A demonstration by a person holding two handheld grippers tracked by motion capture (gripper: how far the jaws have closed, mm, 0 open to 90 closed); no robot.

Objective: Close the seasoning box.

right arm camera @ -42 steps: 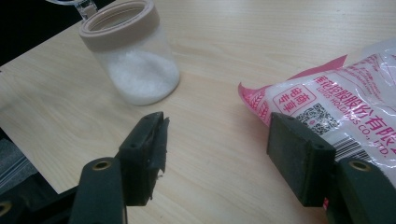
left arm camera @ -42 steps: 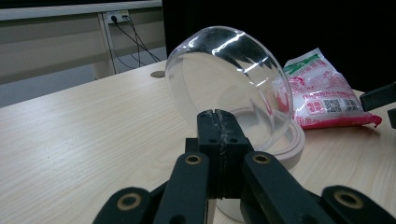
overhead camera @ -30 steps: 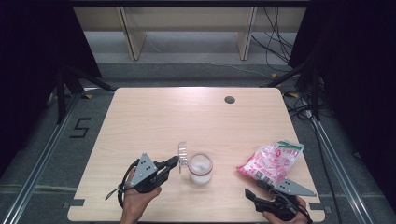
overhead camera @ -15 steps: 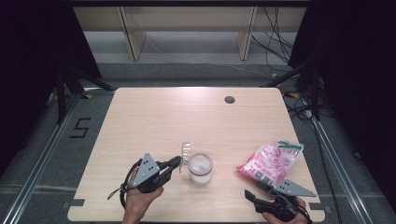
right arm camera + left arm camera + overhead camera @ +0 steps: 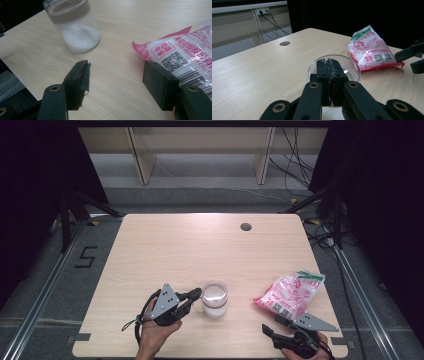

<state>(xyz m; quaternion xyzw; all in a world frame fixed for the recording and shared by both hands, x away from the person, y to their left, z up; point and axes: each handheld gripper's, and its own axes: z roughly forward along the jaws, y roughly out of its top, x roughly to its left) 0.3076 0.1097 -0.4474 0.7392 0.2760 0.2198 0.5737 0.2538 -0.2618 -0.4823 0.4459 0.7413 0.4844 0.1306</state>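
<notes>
- High view: a person's left hand [image 5: 156, 332] holds the left gripper [image 5: 196, 294] at the near edge of a pale wooden table [image 5: 200, 250], its tips just beside the rim of a clear jar [image 5: 214, 298] at the jar's 9 o'clock.
- Left gripper view: the left gripper's two black jaws are pressed together with nothing between them, raised in front of the jar's open mouth [image 5: 352, 65]; whether the tips touch the rim cannot be told.
- The jar stands upright with a layer of white grains in its bottom, near the table's front edge and a little left of centre in the high view.
- A pink-and-white printed bag [image 5: 291, 292] lies flat at the jar's 3 o'clock in the high view, well apart from it, with a green strip along its far end.
- The right gripper [image 5: 270, 326] sits at the table's 5 o'clock corner in the high view, held by the person's right hand [image 5: 300, 352], its tips pointing toward 10 o'clock.
- Right gripper view: the right gripper's jaws stand wide apart and hold nothing, bare tabletop between them; the jar is ahead of the left jaw, and the bag's corner [image 5: 175, 53] lies just beyond the right jaw.
- A small round hole [image 5: 245, 226] marks the table's far side at about 1 o'clock.
</notes>
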